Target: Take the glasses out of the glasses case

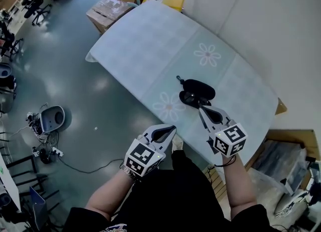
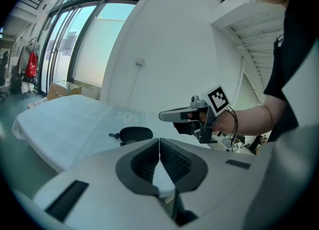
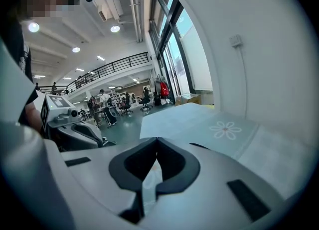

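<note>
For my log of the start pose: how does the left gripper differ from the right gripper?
The right gripper is over the table, close to the glasses case; the left gripper is at the table's near edge, farther from it. The left gripper angles forward-right, the right gripper forward-left. Both have jaws shut on nothing.

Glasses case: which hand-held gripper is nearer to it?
Right. The right hand-held gripper is just short of the glasses case; the left hand-held gripper is farther off, by the table edge.

The glasses case (image 1: pixel 197 91) lies on the table (image 1: pixel 150 40), just beyond the right tool (image 1: pixel 201 109).
</note>
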